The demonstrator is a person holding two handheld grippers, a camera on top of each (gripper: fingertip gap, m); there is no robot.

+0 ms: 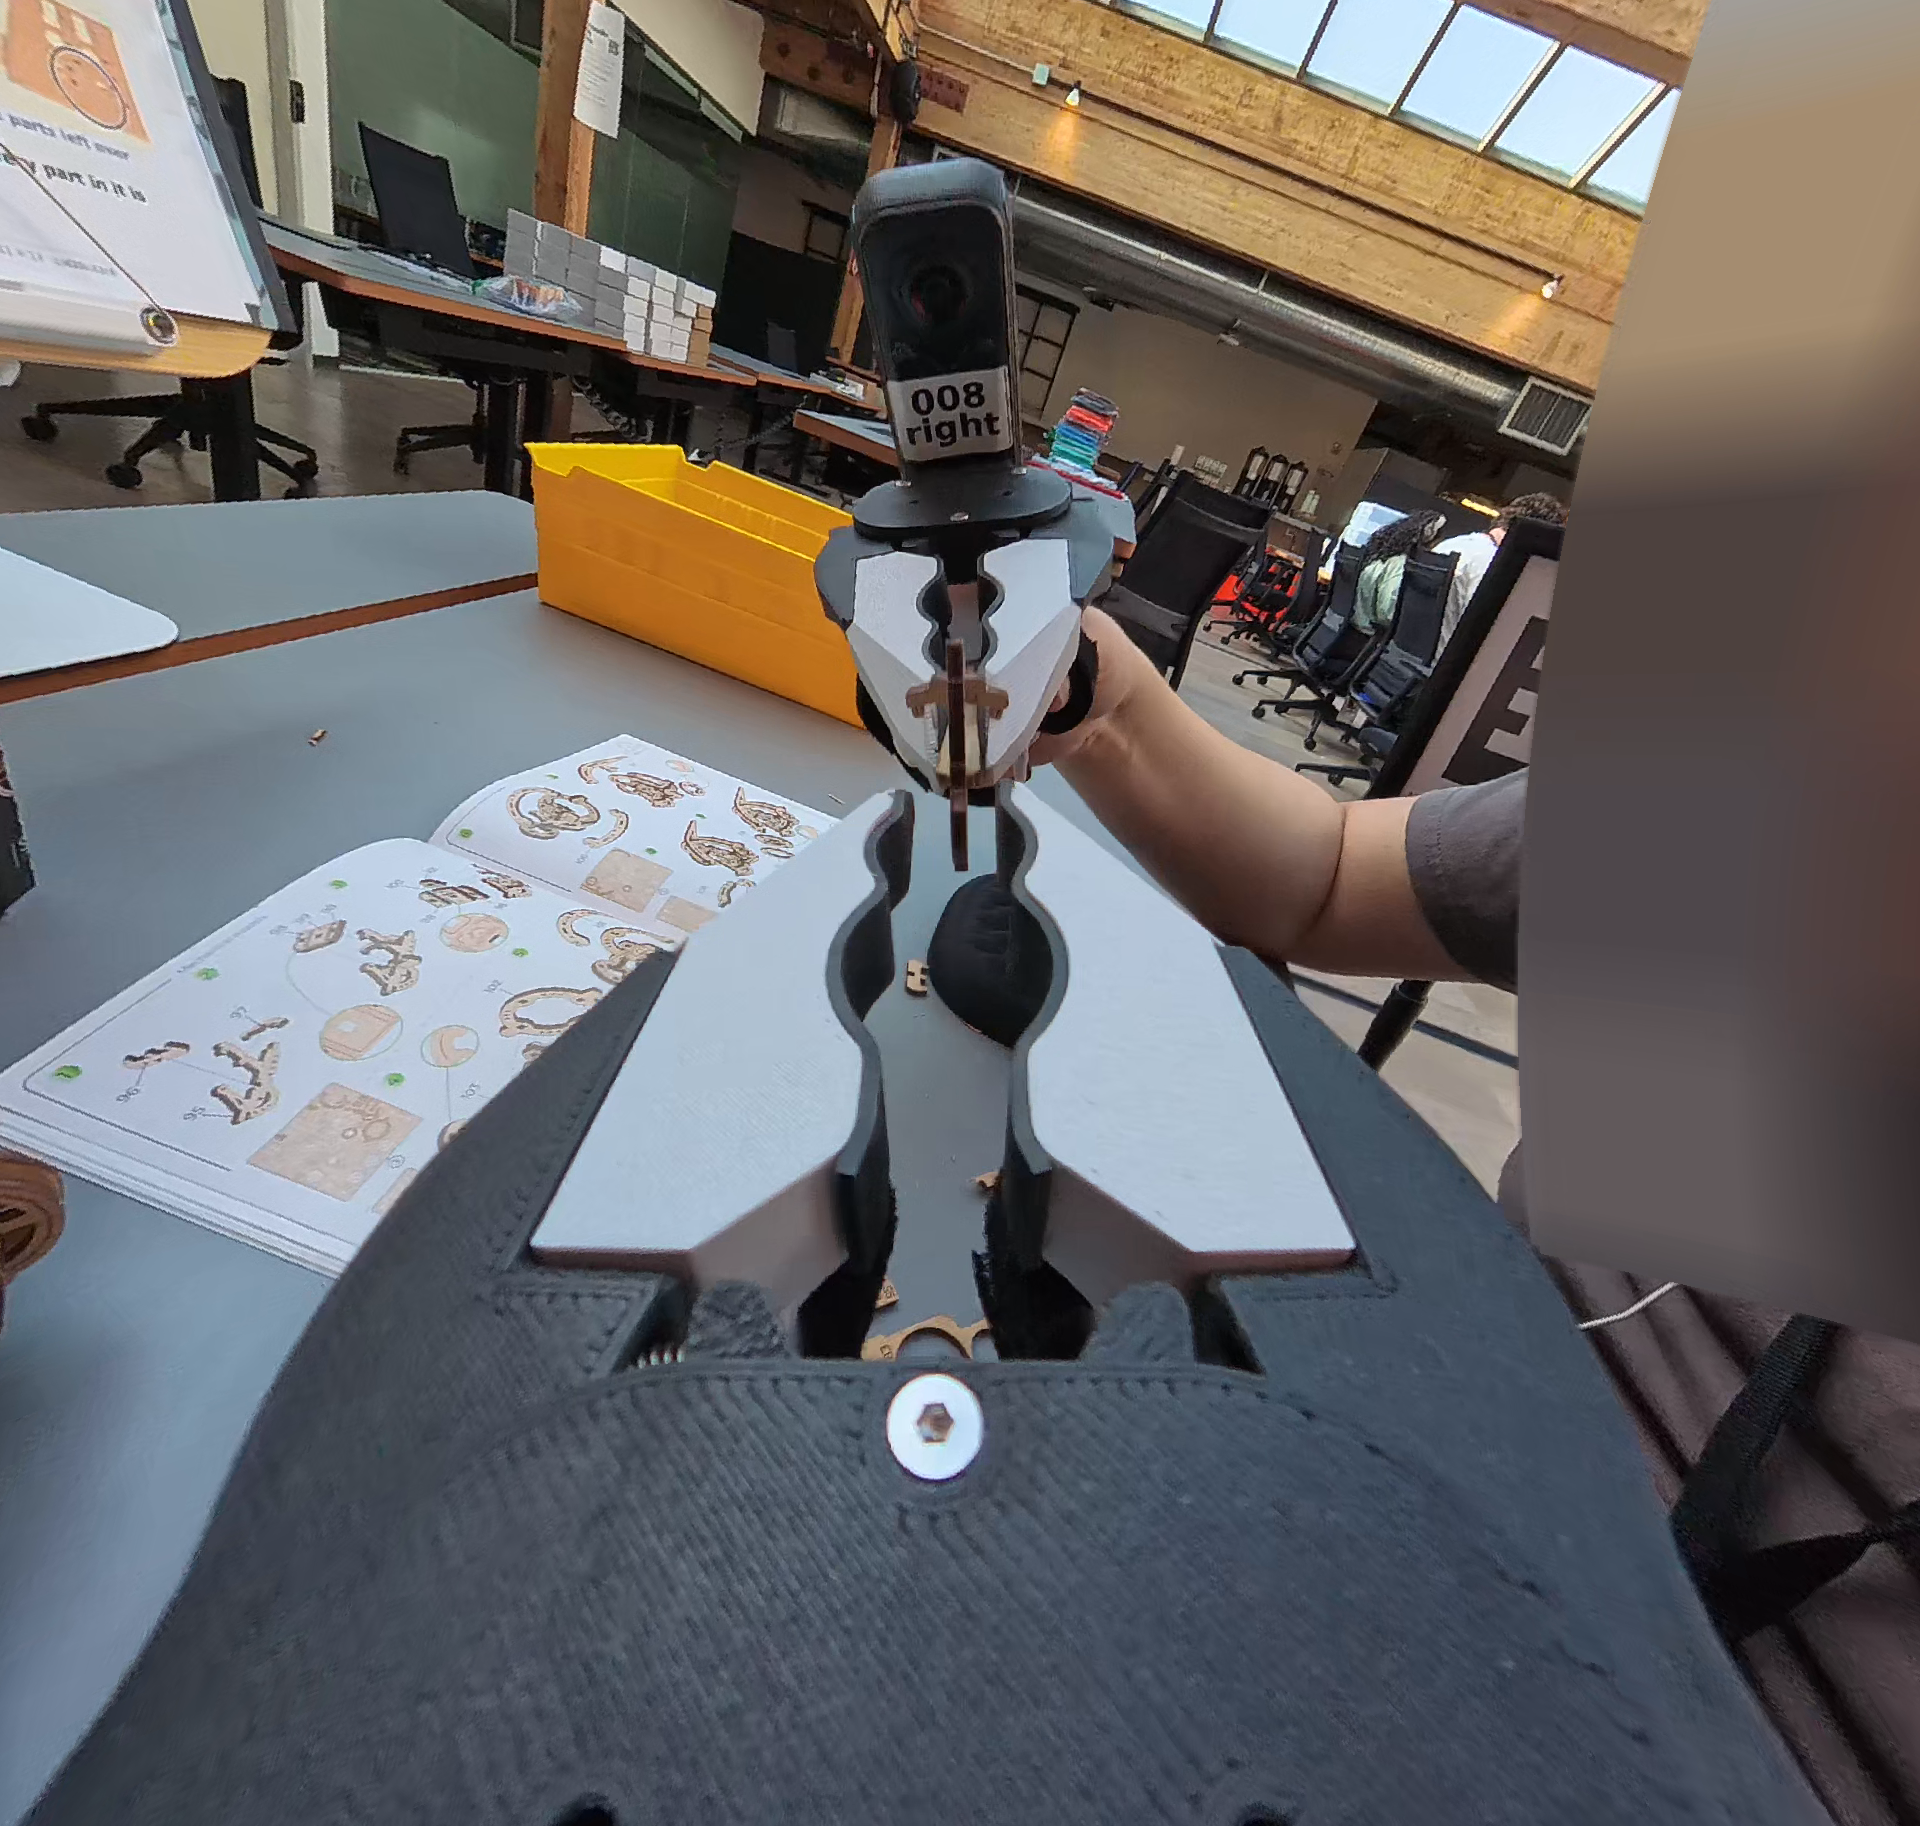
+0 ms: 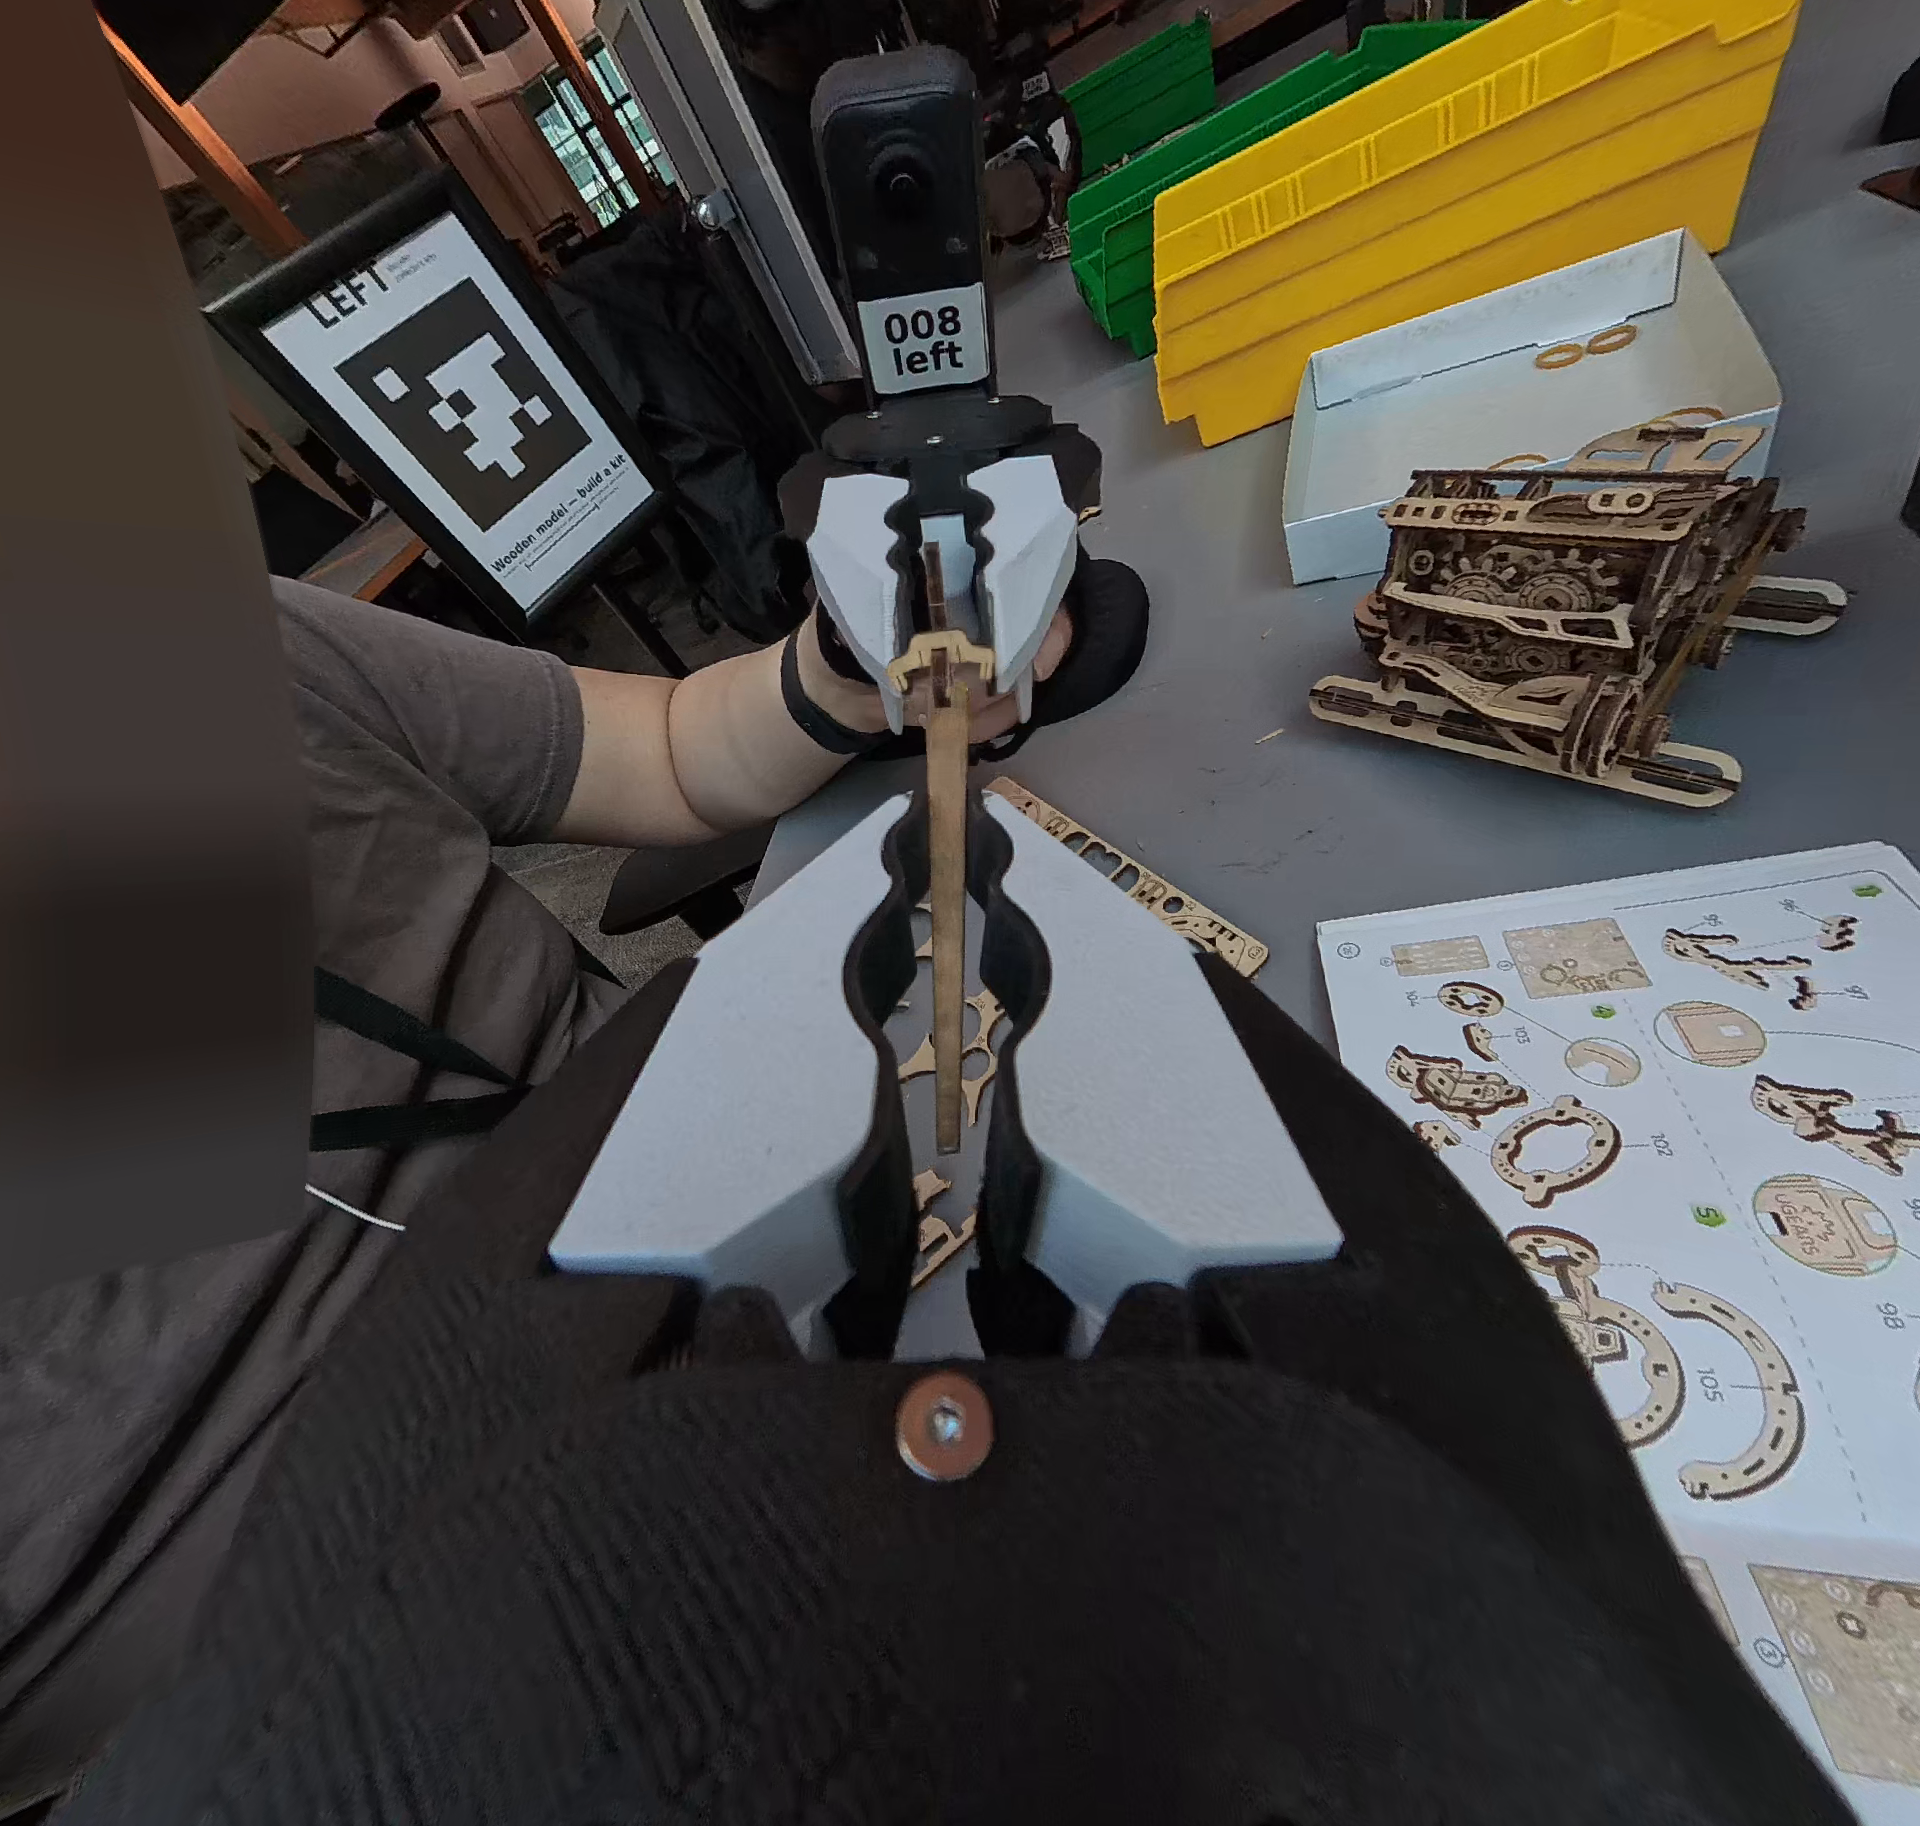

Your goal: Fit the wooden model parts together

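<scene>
My right gripper (image 2: 948, 810) is shut on a long flat wooden strip (image 2: 948, 945), held edge-on in the air and pointing away. My left gripper (image 2: 940, 696) faces it tip to tip and is shut on a thin wooden part (image 2: 932, 581). A small cross-shaped wooden piece (image 2: 935, 662) sits where the two parts meet. In the left wrist view my left gripper (image 1: 956, 815) pinches the dark edge of its part (image 1: 958, 836). The right gripper (image 1: 956, 768) is just beyond it, with the cross piece (image 1: 956, 701) at its tips.
A partly built wooden model (image 2: 1538, 623) stands on the grey table (image 2: 1299, 810) beside a white box (image 2: 1507, 394). Yellow (image 2: 1455, 218) and green (image 2: 1195, 176) bins are behind. An open instruction booklet (image 2: 1662, 1101) and a punched wooden sheet (image 2: 1143, 893) lie below the grippers. Both grippers' tips are close together, under 4 cm apart. Both grippers' tips are roughly 20 cm from the partly built wooden model (image 2: 1538, 623).
</scene>
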